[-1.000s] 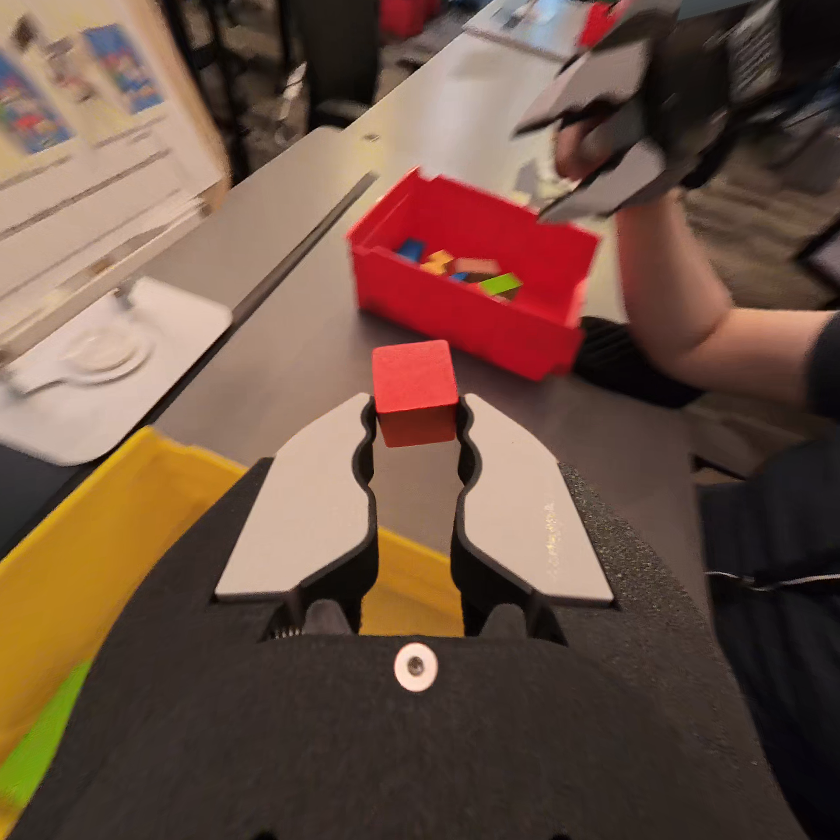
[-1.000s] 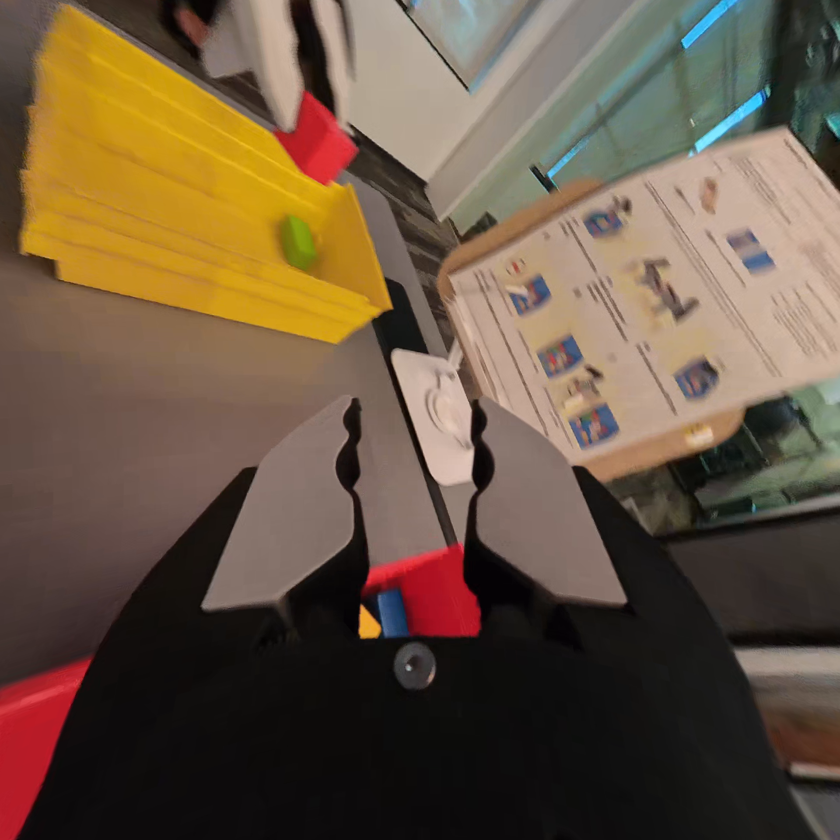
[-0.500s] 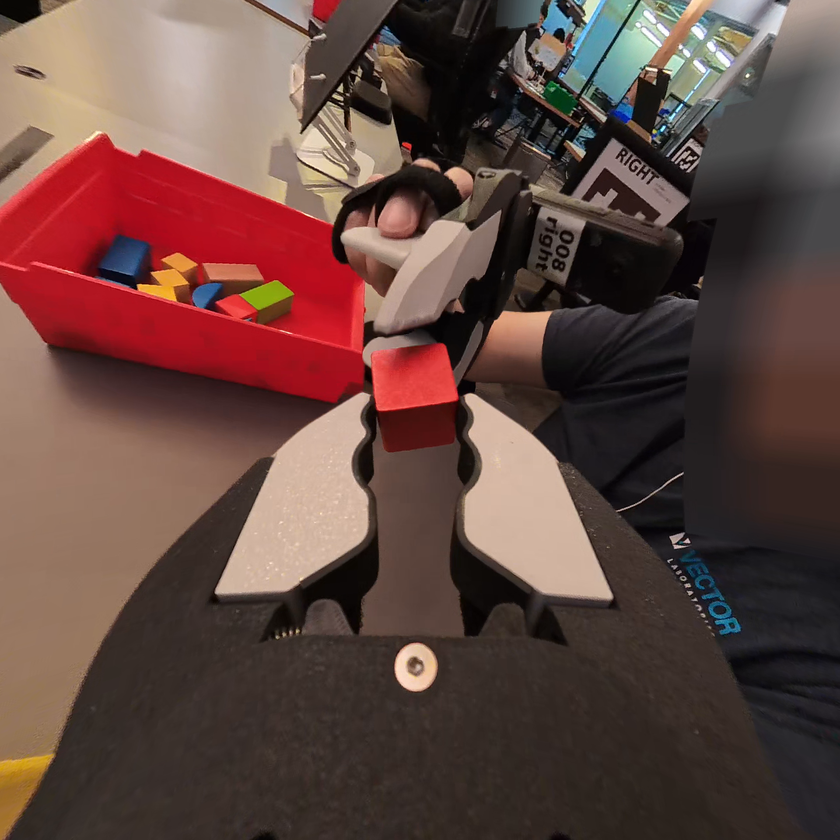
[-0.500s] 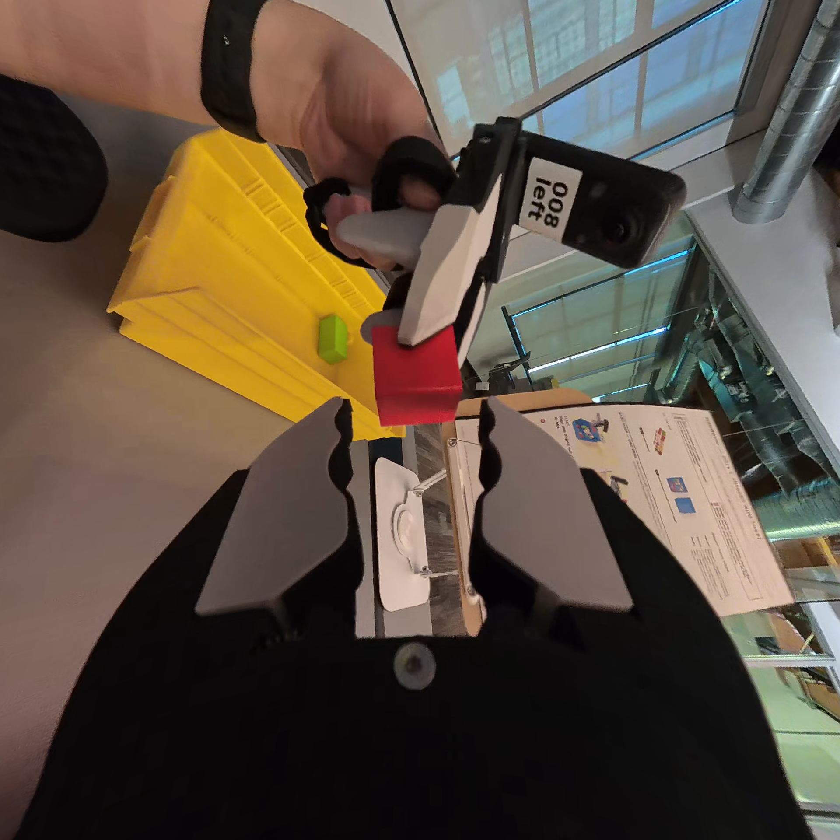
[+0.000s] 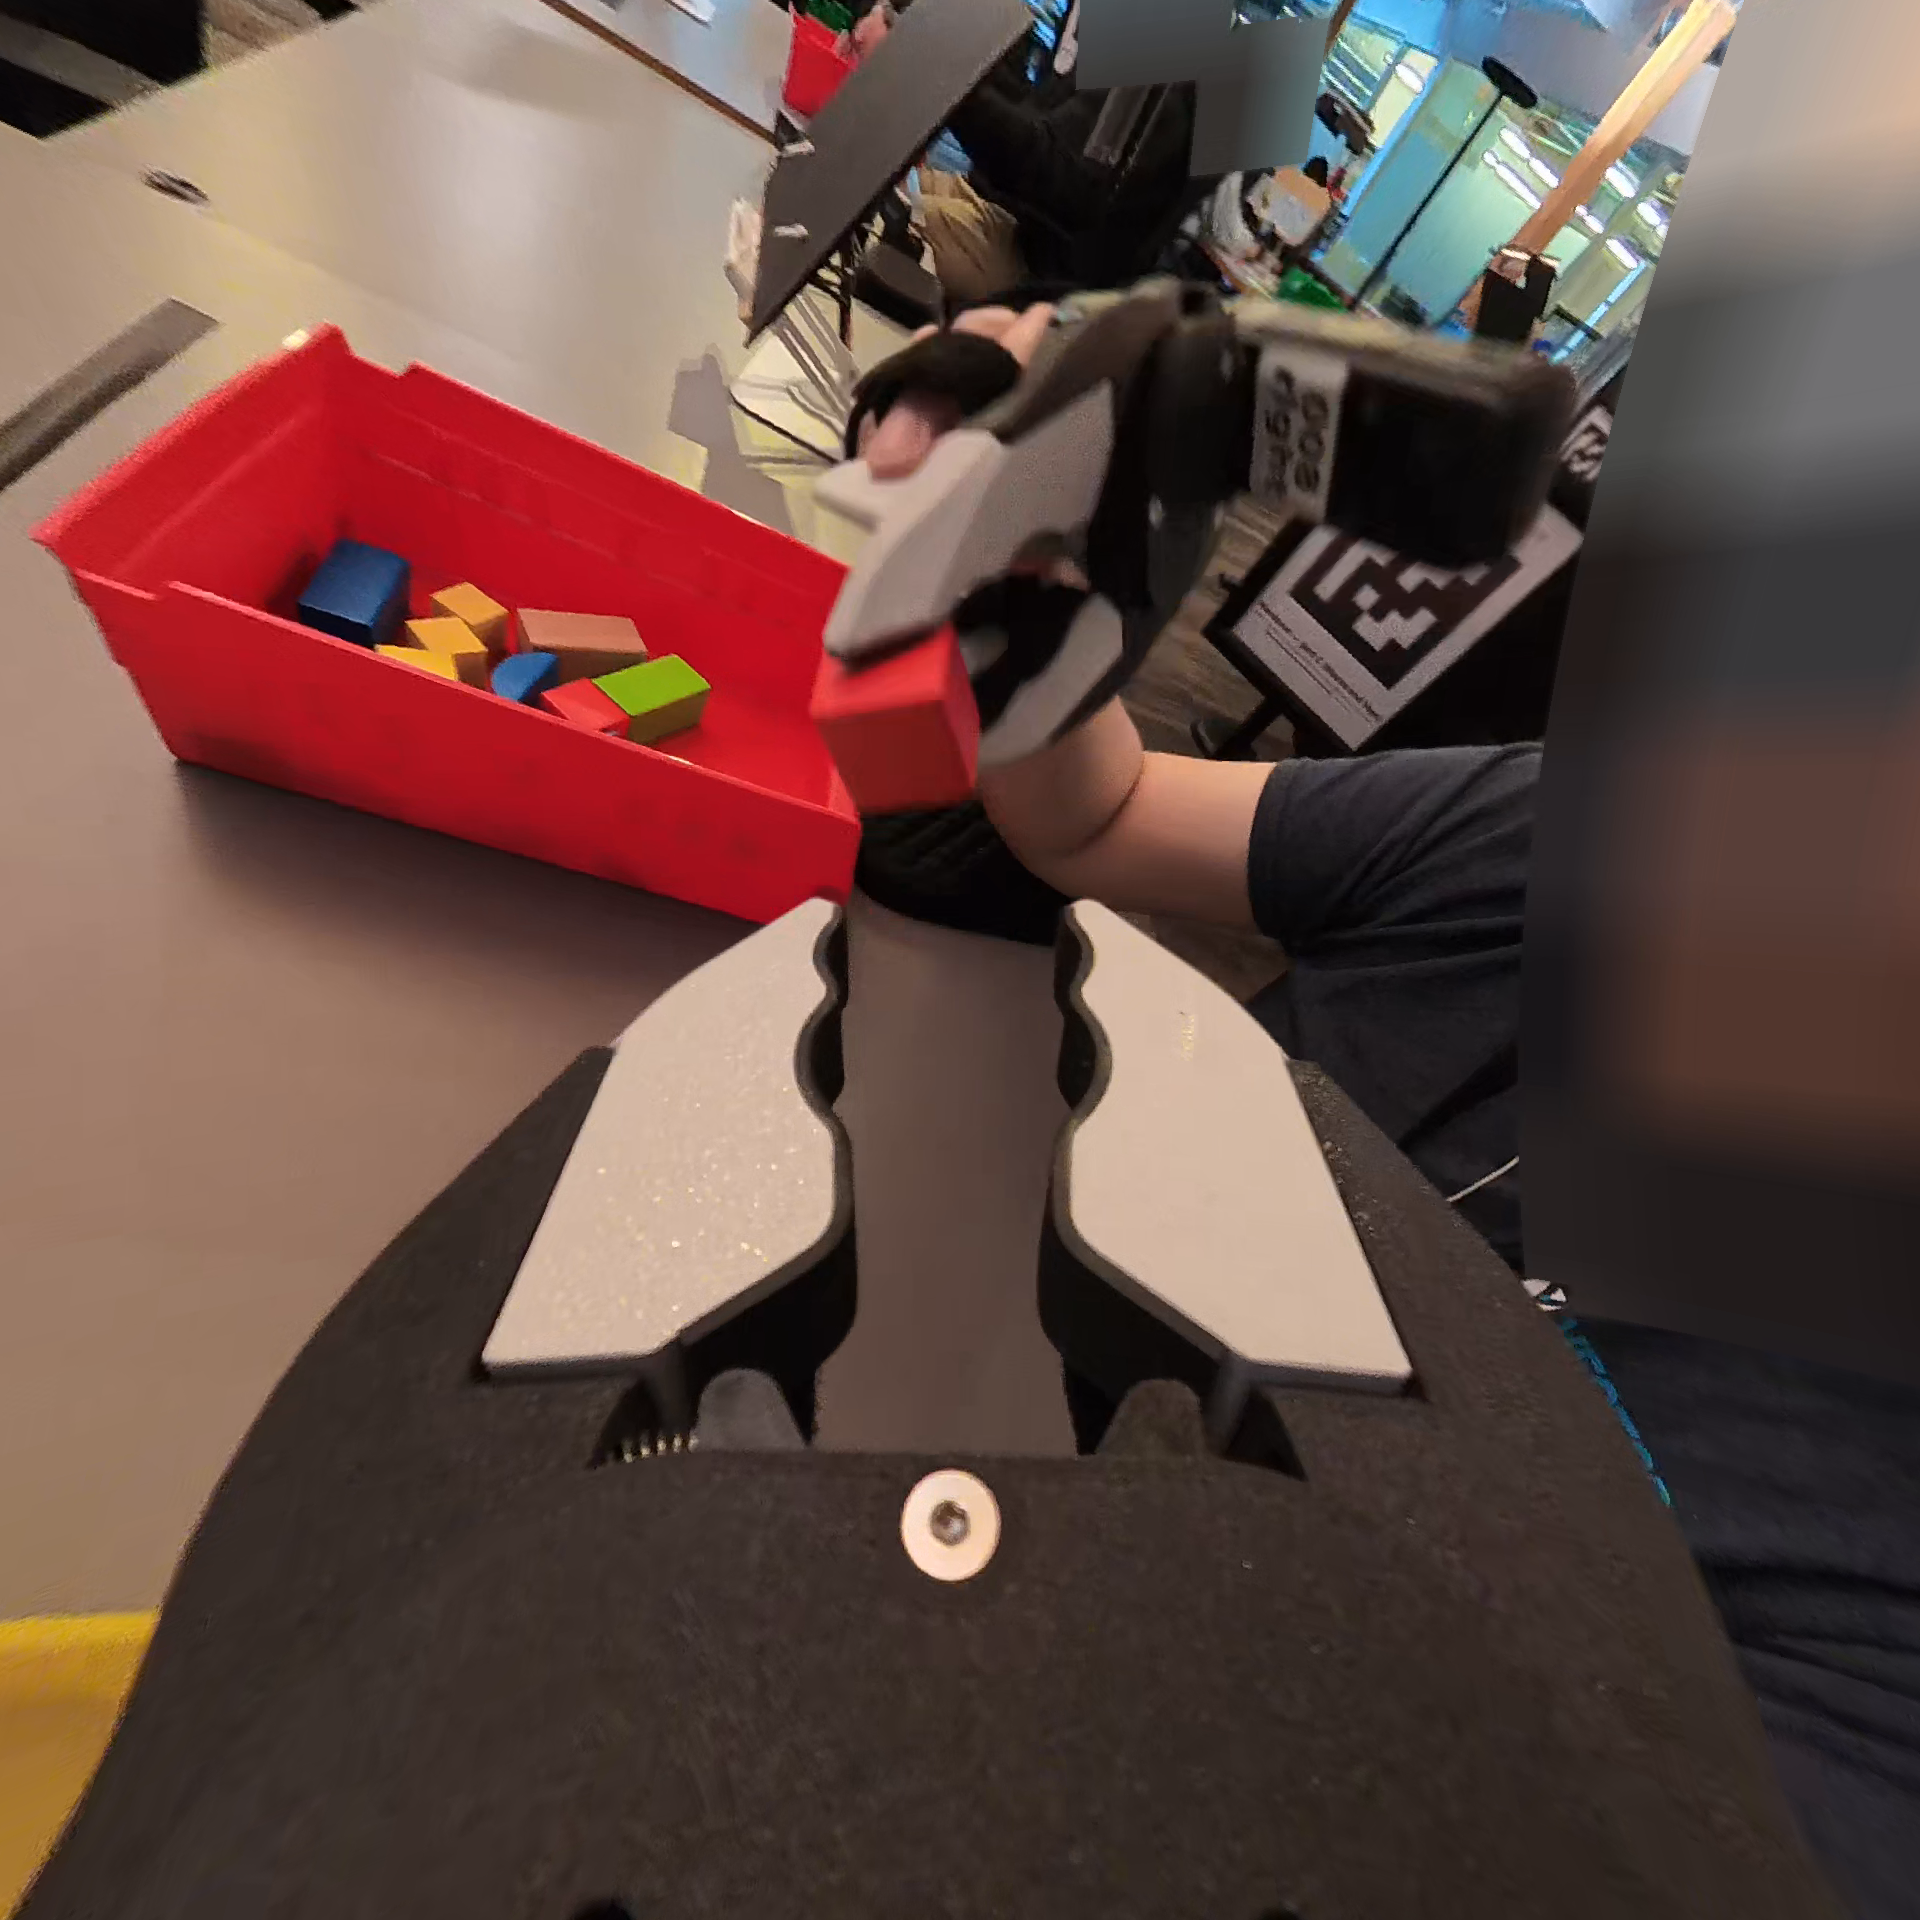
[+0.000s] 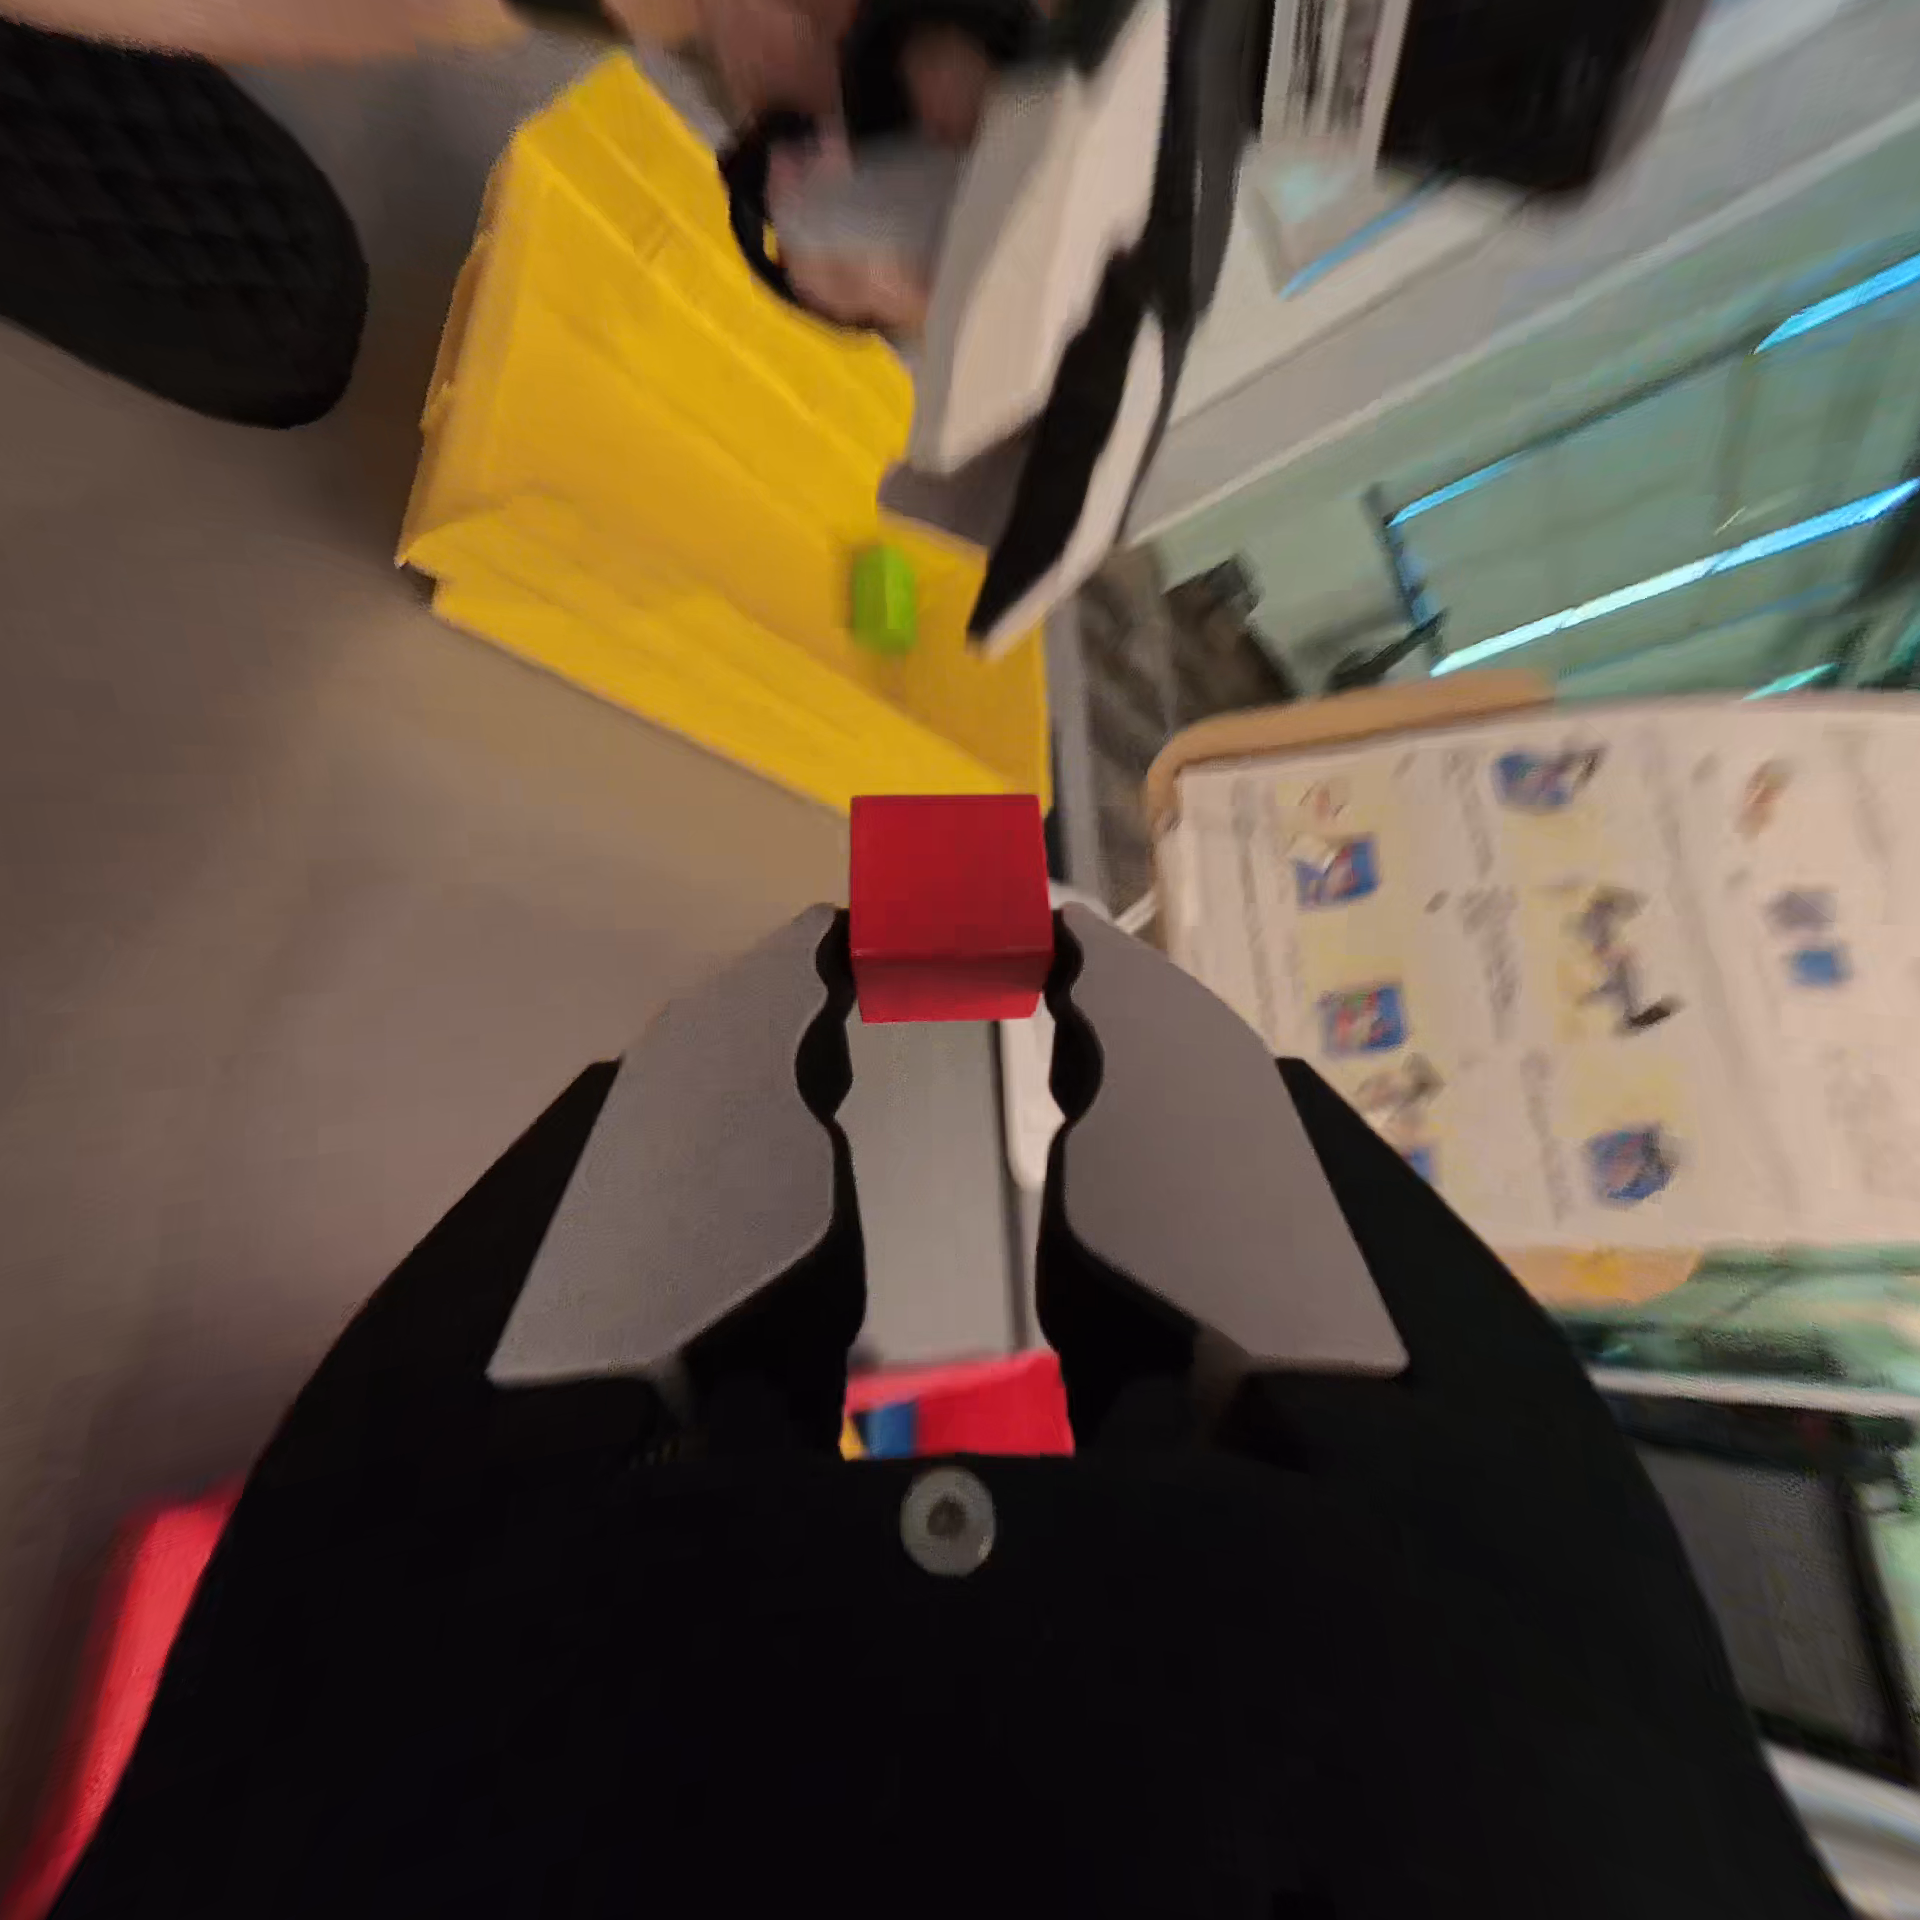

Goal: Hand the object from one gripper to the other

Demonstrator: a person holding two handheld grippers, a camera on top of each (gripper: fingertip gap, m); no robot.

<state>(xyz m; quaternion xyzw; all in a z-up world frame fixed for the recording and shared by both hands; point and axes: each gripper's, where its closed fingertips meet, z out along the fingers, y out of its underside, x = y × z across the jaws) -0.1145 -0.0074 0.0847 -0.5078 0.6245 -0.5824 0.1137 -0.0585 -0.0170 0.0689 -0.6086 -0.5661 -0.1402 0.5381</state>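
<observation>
A red cube (image 6: 945, 904) sits clamped between the fingertips of my right gripper (image 6: 945, 940). It also shows in the left wrist view (image 5: 899, 727), held in the air by the right gripper (image 5: 930, 675) just right of the red bin. My left gripper (image 5: 948, 940) is open and empty, its fingers apart over the dark table, a short way below the cube. In the right wrist view the left gripper (image 6: 1049, 447) is blurred, above the yellow bin and apart from the cube.
A red bin (image 5: 488, 790) with several coloured blocks stands on the grey table (image 5: 260, 1039). A yellow bin (image 6: 644, 499) holds a green block (image 6: 883, 597). An instruction sheet on a board (image 6: 1558, 966) stands to the right. A person's arm (image 5: 1143, 821) and torso lie on the right.
The red cube has passed from my left gripper to my right one. My left gripper has opened and drawn back; my right gripper has shut on the cube and pulled away.
</observation>
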